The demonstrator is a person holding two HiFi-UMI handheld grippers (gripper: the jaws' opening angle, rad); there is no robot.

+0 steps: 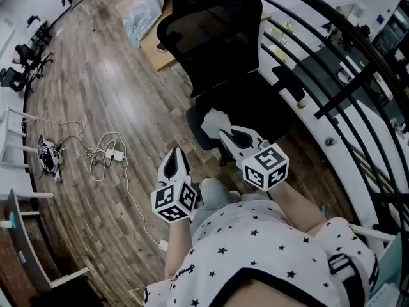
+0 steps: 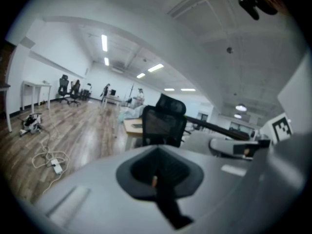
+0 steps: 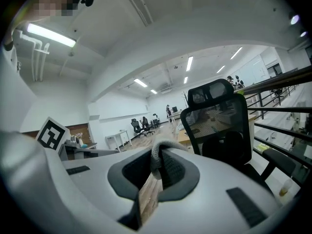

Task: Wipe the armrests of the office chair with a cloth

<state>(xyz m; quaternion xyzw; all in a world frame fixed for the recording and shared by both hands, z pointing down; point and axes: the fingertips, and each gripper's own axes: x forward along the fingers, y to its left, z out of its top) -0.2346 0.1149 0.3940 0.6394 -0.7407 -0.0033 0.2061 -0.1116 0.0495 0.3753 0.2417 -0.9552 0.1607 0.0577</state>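
One office chair (image 1: pixel 214 37), one cloth (image 1: pixel 215 121), one tangled cable (image 1: pixel 102 152) at left. I hold two grippers: left gripper (image 1: pixel 176 153), right gripper (image 1: pixel 225 133).

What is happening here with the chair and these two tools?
A person stands facing a black office chair and holds a gripper in each hand. The right gripper has its fingers closed on a grey cloth, held out towards the front of the chair. The left gripper is shut and empty, nearer the person. The cloth does not seem to be on an armrest yet.
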